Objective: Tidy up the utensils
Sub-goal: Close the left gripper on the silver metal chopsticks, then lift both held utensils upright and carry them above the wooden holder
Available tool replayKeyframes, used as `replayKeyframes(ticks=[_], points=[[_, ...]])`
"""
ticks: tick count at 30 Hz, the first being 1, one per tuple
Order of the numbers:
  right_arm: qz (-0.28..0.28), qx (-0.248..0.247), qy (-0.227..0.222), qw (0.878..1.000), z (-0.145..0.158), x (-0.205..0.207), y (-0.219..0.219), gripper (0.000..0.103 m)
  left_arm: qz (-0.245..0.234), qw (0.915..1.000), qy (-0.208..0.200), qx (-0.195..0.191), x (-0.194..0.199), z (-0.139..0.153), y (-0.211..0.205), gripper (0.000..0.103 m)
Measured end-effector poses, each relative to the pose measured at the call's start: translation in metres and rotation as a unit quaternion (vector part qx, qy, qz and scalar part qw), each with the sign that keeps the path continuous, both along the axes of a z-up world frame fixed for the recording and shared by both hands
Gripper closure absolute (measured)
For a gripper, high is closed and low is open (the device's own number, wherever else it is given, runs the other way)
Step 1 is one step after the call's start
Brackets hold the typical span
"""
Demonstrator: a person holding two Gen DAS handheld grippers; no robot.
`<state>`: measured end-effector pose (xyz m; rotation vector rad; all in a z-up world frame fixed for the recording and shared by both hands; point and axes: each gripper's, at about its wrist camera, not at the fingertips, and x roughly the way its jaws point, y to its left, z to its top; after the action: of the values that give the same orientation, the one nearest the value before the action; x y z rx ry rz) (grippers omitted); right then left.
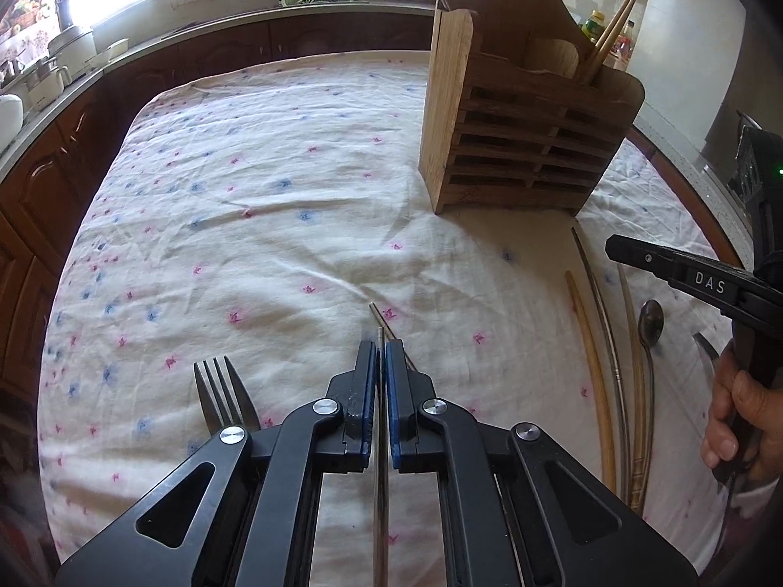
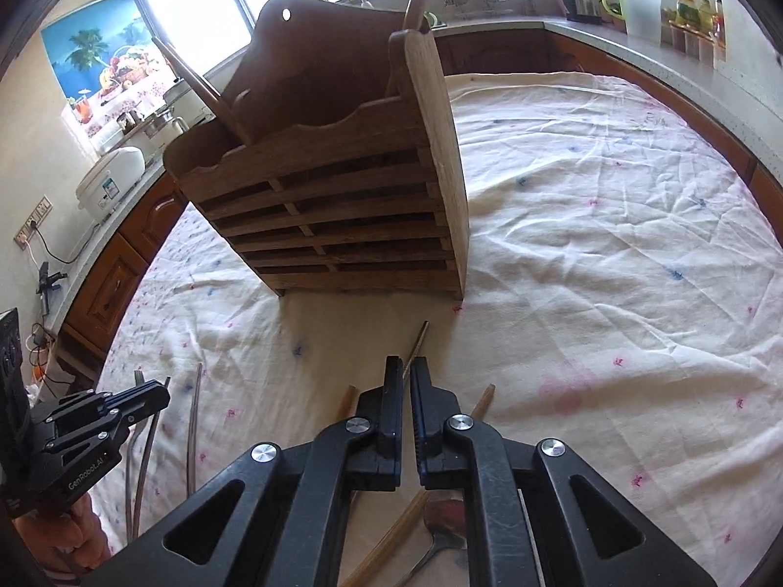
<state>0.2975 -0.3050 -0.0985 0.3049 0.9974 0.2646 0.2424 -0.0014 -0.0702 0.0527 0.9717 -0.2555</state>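
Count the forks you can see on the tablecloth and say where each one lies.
1. The fork lies on the tablecloth just left of the left gripper, tines pointing away from the camera, handle hidden under the gripper. Others may be hidden among the utensils at right.

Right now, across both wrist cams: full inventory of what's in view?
slatted wooden utensil holder: one, brown, upright at far side of the cloth
wooden chopsticks: at least two, tan, standing in the holder
dark metal fork: one, on cloth left of the left gripper
thin metal chopstick: one, silver, clamped in the left gripper
loose chopsticks: several, tan and silver, on cloth by the right gripper
metal spoon: one, dark, beside them
floral tablecloth: one, white, covering table
rice cooker: one, white, on counter
left gripper: black, shut on the chopstick
right gripper: black, nearly closed
hand: one, holding the right gripper
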Motion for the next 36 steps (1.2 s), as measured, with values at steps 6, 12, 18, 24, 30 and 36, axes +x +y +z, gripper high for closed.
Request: replayKeyframes(ticks=[6, 12, 18, 24, 30, 36], points=[[-0.002, -0.006, 0.021, 1.000, -0.016, 0.010, 0.008, 0.080, 0.006, 0.9995, 0.016, 0.028, 0.000, -0.015, 0.000, 0.098], [0.007, -0.060, 0.005, 0.998, -0.018, 0.018, 0.027, 0.087, -0.012, 0.9991, 0.009, 0.040, 0.004, -0.015, -0.006, 0.099], [-0.006, -0.023, -0.006, 1.000, -0.012, 0.008, 0.013, 0.097, -0.006, 1.0000, 0.004, -0.003, 0.001, -0.010, 0.003, 0.100], [-0.011, 0.030, -0.051, 0.998, 0.030, -0.018, -0.008, 0.103, -0.002, 0.9974, -0.031, -0.065, -0.020, 0.026, 0.016, 0.100], [0.007, 0.016, -0.029, 0.999, 0.032, -0.011, -0.001, 0.093, -0.006, 0.9947, -0.053, -0.087, -0.037, 0.052, 0.018, 0.100], [-0.011, -0.031, 0.014, 0.999, -0.011, 0.002, 0.016, 0.081, -0.008, 0.9942, -0.058, -0.091, -0.047, 0.056, 0.021, 0.100]])
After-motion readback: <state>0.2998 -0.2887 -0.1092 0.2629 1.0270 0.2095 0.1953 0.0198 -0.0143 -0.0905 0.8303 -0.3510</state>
